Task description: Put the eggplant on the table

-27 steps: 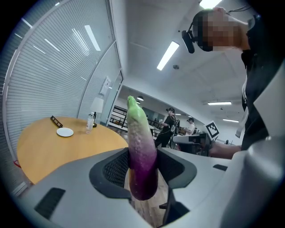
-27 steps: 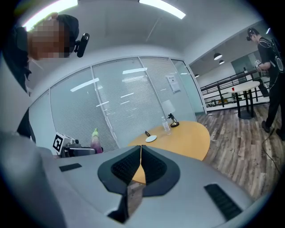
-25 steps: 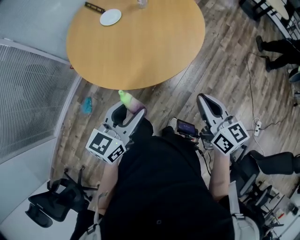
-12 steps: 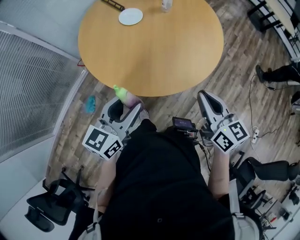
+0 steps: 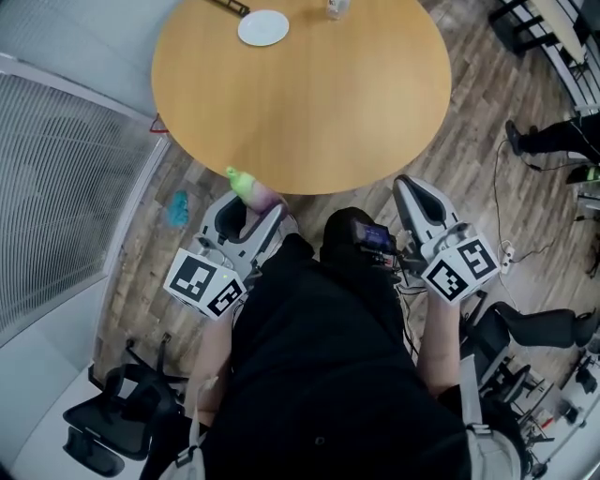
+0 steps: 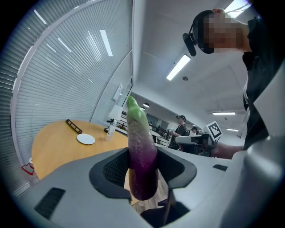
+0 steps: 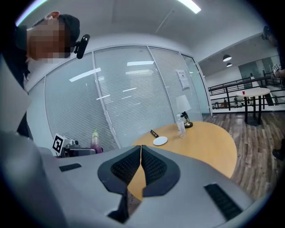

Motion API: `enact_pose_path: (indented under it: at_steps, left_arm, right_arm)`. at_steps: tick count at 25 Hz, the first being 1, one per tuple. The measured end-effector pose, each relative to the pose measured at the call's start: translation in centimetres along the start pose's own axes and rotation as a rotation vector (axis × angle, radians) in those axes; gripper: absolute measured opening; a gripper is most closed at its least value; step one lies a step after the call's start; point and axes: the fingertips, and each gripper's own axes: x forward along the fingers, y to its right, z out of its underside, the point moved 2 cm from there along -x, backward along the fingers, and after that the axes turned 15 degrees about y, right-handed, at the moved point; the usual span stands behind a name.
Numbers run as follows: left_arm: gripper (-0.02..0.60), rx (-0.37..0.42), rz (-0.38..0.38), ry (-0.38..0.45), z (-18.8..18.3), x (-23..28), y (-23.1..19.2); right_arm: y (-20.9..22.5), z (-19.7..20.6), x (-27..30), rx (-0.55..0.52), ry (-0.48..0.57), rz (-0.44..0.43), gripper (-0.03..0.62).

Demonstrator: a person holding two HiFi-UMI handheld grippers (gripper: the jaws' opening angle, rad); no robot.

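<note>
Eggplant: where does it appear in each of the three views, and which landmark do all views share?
Head view: eggplant left of centre, in the left gripper, by the table's near edge.
Left gripper view: eggplant centre, upright between the jaws.
Right gripper view: eggplant small, at the left, green tip up.
Shared landmark: white plate on the table.

A white plate lies on the desk at the top centre of the head view. A dark narrow bar sits just left of it, and a clear bottle to its right is cut by the top edge. On the wooden floor, a teal scrap lies at the left, near slatted blinds. A black office chair fills the lower left corner. A white power strip lies near the right edge.
</note>
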Motion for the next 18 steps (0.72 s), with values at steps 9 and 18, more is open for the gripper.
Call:
enact_pose_path:
  at_steps: [9, 18]
  left_arm:
    - [0.201, 0.016, -0.02, -0.01, -0.1, 3.0, -0.5]
    - [0.201, 0.047, -0.063, -0.006, 0.3, 10.2, 1.5]
  right_arm:
    - [3.0, -0.4, 1.4, 0.012, -0.016, -0.012, 0.017]
    - [10.4, -3.6, 2.5, 0.024, -0.001, -0.057, 0.017]
